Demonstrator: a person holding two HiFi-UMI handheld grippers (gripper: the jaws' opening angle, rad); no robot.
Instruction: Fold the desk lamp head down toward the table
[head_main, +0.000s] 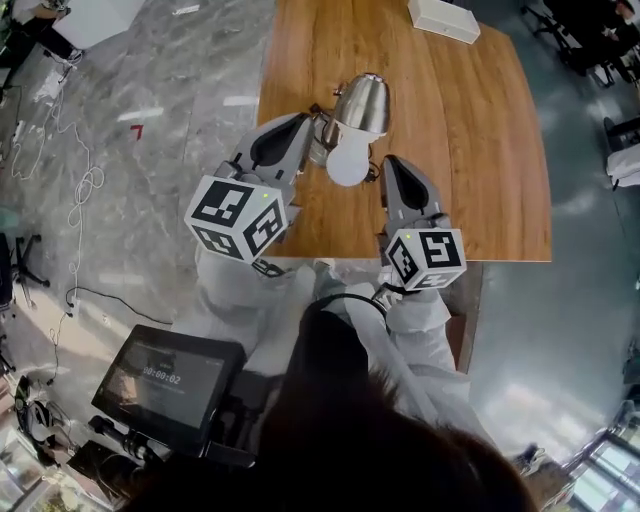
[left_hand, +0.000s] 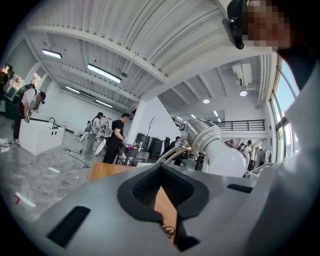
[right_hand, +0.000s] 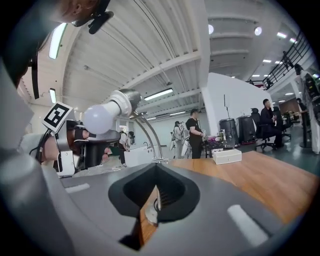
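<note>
- Desk lamp head (head_main: 362, 105), its white bulb (head_main: 348, 162) pointing at the near edge, hangs over the worktop (head_main: 480, 150) between both grippers
- Left gripper (head_main: 303, 130): fingers narrow, empty, just beside the lamp's joint
- Right gripper (head_main: 393, 165): fingers narrow, empty, beside the bulb
- Open wood runs beyond to a white box (head_main: 443, 18) at the far edge

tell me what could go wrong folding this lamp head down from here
1. The bare bulb sticks out of the lamp head between the left gripper and right gripper; a push landing on it might crack it.
2. Both have jaws together on nothing, so the lamp head is unheld; a push might tip everything instead of folding.
</note>
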